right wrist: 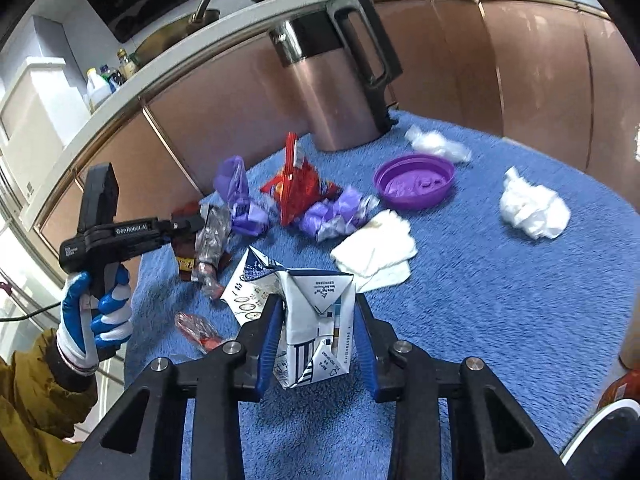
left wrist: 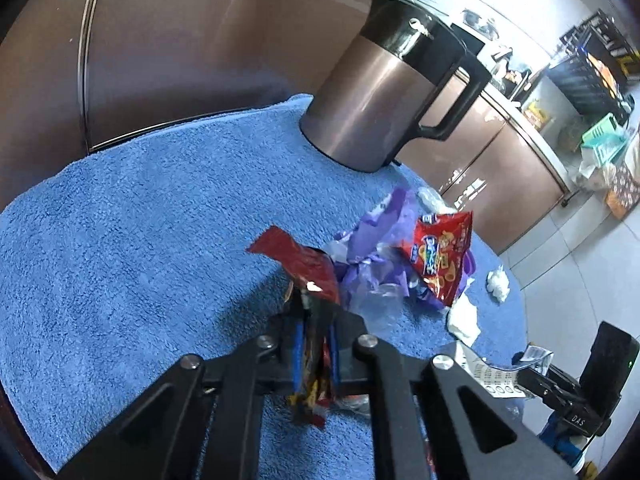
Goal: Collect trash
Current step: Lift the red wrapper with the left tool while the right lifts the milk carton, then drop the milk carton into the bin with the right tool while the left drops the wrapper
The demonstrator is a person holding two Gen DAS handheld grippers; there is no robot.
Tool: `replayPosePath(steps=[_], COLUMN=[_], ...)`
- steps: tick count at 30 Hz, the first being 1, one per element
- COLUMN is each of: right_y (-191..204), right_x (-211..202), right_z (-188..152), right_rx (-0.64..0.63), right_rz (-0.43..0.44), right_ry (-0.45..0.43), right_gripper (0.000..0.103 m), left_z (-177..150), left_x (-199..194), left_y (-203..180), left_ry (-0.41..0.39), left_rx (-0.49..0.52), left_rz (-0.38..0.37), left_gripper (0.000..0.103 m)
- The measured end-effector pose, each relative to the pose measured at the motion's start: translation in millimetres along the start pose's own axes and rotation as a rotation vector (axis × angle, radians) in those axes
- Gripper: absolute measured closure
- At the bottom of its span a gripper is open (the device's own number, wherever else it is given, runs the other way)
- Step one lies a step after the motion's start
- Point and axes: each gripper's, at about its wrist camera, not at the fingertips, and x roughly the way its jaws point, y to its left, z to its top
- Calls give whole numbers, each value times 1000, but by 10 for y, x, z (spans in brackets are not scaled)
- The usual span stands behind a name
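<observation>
left gripper [left wrist: 316,344]: mine, pitched down toward the table; jaws drawn together, clamped on a dark red wrapper [left wrist: 304,268] that sticks up past the blue pads and hangs crumpled below them.
left hand [right wrist: 94,312]: in a blue and white glove, wrapped round the handle at the left of the right wrist view; tan sleeve [right wrist: 32,392] behind it, gripper held out level over the table's edge.
right gripper [right wrist: 318,340]: mine, also angled down; blue pads on either side of a flattened white and blue carton [right wrist: 316,320]. the left pad touches its side; i cannot tell whether the right pad presses on it.
carton, position: upright between my right jaws, torn top flap leaning left, above the blue towel [right wrist: 480,320].
near trash: a small red scrap [right wrist: 196,328] lies on the towel left of the carton; a folded white napkin [right wrist: 376,248] lies just beyond it.
mid trash: red snack bag [right wrist: 296,188] standing among crumpled purple plastic [right wrist: 332,216]; purple lid [right wrist: 414,180] to its right, open side up.
far trash: white tissue wad [right wrist: 532,208] at right, well apart from the pile; a smaller white wad [right wrist: 436,144] near the jug.
farthest: copper-coloured jug [right wrist: 332,92] with black handle, upright at the towel's far edge, cabinet doors [right wrist: 440,48] behind.
</observation>
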Motion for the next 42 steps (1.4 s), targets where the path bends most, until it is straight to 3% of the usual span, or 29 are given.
replayPosePath(steps=[15, 23, 27, 32, 36, 42], right_y=[262, 177, 21, -208, -456, -911], right_x=[-732, -1355, -1834, -2422, -2672, -2651], right_z=[108, -170, -455, -939, -1296, -1572], right_rx=[56, 147, 230, 352, 447, 519], right_rz=[-42, -127, -267, -554, -769, -951], right_ry=[-222, -342, -414, -469, -442, -351], right_gripper=[73, 73, 73, 73, 73, 73], left_z=[62, -16, -111, -402, -753, -1306], left_x=[-832, -1125, -1061, -697, -351, 216], left_y=[-305, -942, -1443, -2297, -3027, -4018], left_ry=[-154, -190, -158, -47, 61, 215], left_rx=[105, 224, 304, 429, 535, 664], left_rz=[-4, -108, -193, -307, -388, -464], left_gripper=[97, 97, 97, 97, 97, 97])
